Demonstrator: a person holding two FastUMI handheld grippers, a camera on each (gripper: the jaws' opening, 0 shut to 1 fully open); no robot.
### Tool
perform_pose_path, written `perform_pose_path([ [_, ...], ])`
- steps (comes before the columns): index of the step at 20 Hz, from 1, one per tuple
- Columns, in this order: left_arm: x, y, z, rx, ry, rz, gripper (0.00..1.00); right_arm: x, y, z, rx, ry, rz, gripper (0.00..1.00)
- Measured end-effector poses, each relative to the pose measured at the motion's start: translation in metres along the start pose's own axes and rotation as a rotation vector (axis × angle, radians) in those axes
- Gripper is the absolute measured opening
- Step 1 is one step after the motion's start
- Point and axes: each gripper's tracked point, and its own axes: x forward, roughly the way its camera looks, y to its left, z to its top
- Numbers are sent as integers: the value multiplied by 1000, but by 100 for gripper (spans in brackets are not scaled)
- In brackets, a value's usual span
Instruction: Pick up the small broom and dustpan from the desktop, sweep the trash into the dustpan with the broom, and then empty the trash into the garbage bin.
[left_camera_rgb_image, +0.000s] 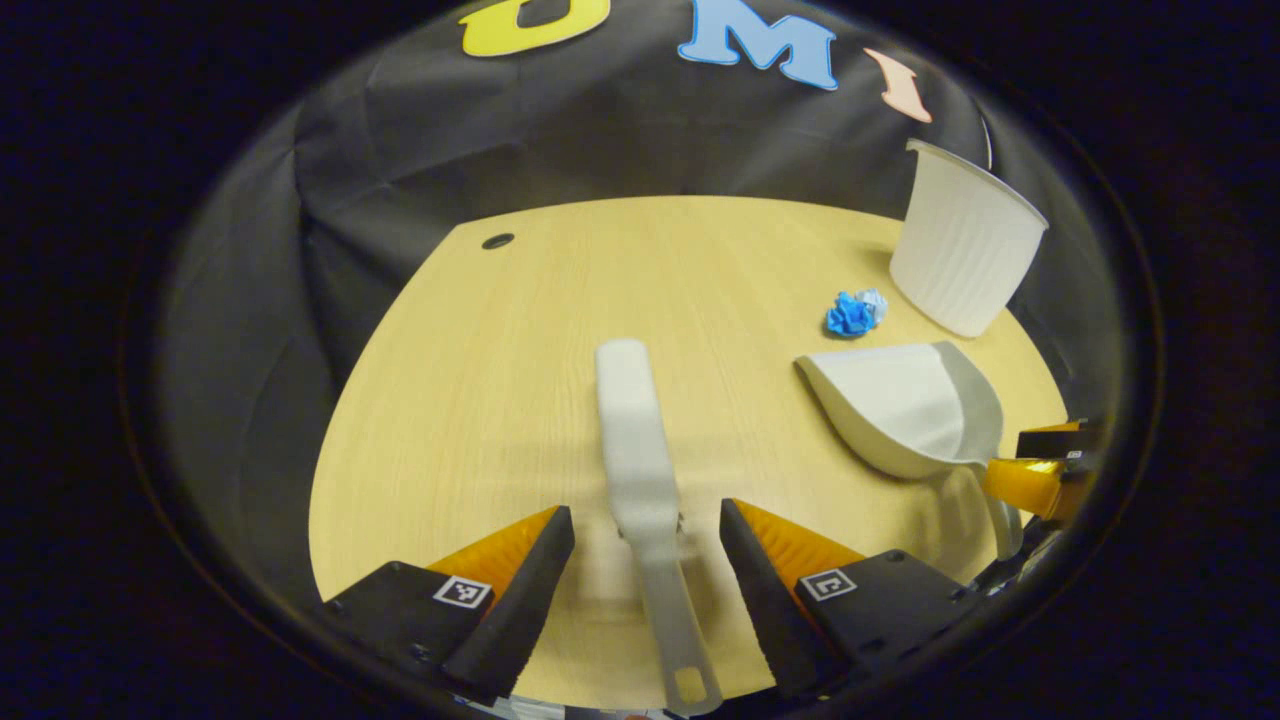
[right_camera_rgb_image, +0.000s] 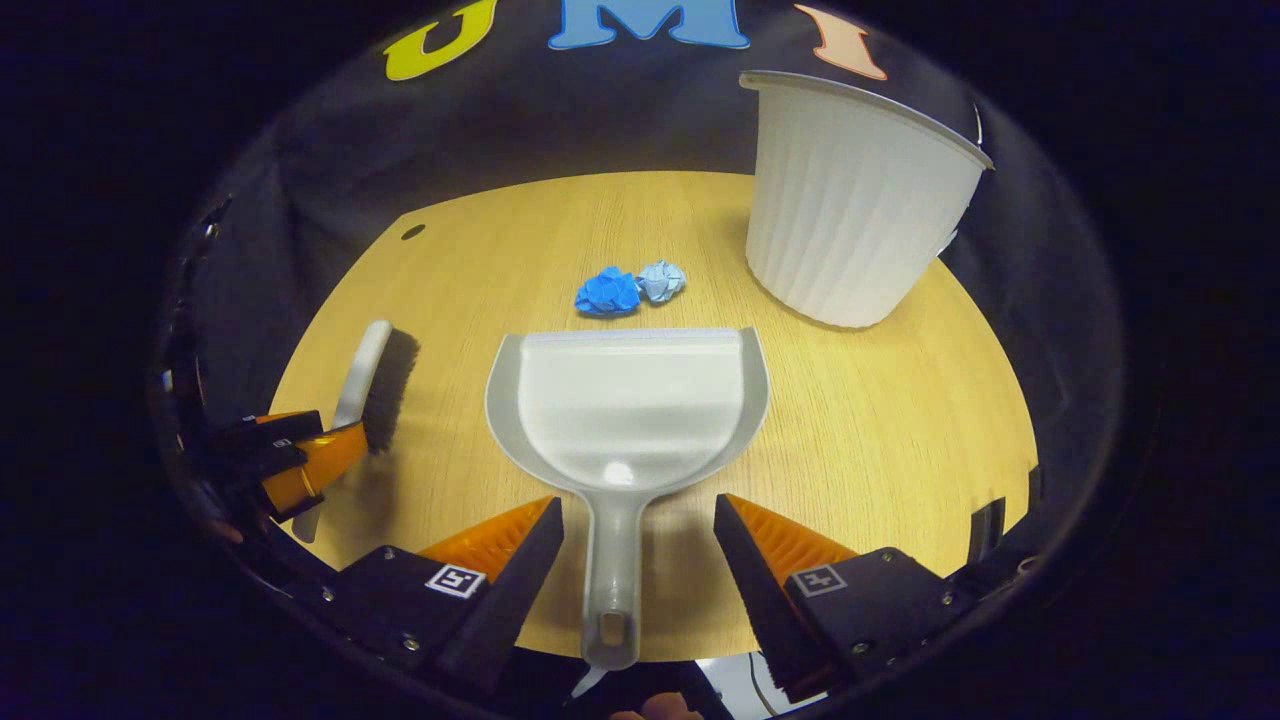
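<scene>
stage: early, nothing swept | left tongs (left_camera_rgb_image: 647, 565) open astride broom (left_camera_rgb_image: 640, 470) handle | right tongs (right_camera_rgb_image: 633, 565) open astride dustpan (right_camera_rgb_image: 630, 400) handle (both flat on table (right_camera_rgb_image: 880, 430)) | trash (right_camera_rgb_image: 630, 288) beyond pan lip, near bin (right_camera_rgb_image: 850, 200) | left: grasp, sweep, empty

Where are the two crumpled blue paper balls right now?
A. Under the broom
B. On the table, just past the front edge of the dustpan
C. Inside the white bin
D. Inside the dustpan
B. The paper balls lie on the bare table just beyond the front edge of the dustpan, beside the bin, away from the broom.
</scene>
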Motion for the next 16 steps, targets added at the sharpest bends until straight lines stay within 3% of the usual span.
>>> perform_pose_path([
  [5, 24, -3, -9, 13, 73, -10, 100, 26, 4, -9, -8, 101, 7, 95],
  [6, 27, -4, -9, 14, 84, -13, 93, 30, 5, -9, -14, 113, 7, 95],
  [8, 35, -3, -9, 18, 102, -14, 100, 35, 6, -9, -24, 133, 3, 95],
  [13, 50, -3, -7, 20, 126, -26, 90, 45, 5, -11, -44, 143, 3, 92],
  [15, 53, -1, -4, 36, 126, -15, 80, 48, 3, -12, -62, 145, 4, 80],
  [16, 54, -1, -1, 42, 125, -16, 68, 47, 2, -11, -66, 148, 8, 74],
])
